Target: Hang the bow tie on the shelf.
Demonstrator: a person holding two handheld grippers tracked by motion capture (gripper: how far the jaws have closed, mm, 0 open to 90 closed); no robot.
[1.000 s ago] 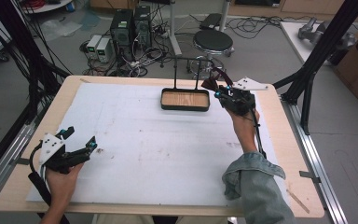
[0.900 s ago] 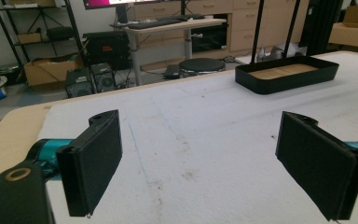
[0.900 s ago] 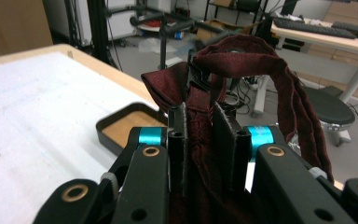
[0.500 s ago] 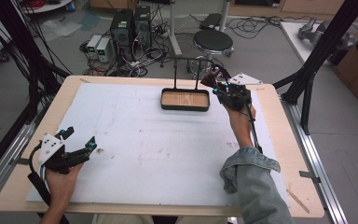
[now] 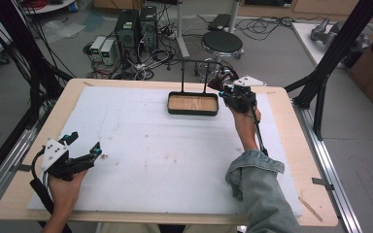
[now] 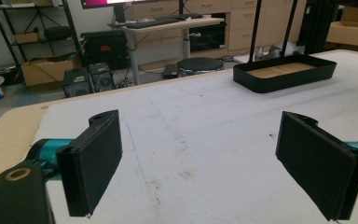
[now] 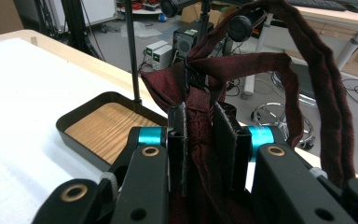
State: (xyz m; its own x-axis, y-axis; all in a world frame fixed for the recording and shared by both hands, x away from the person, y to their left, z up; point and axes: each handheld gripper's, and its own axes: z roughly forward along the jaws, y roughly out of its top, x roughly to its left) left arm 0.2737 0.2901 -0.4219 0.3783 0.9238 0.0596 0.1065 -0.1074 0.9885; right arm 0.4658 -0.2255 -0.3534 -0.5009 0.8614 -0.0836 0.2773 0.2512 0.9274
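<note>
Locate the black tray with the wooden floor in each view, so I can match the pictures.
High view: tray at top centre, left of the right gripper.
Left gripper view: upper right, far across the table.
Right gripper view: lower left, beside the jaws.
Shared landmark: the thin black posts rising from the tray.

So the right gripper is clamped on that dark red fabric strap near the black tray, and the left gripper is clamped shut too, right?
Not quite. The right gripper is shut on the dark red strap by the black tray, but the left gripper stands open with nothing between its jaws, as the left gripper view shows.
</note>
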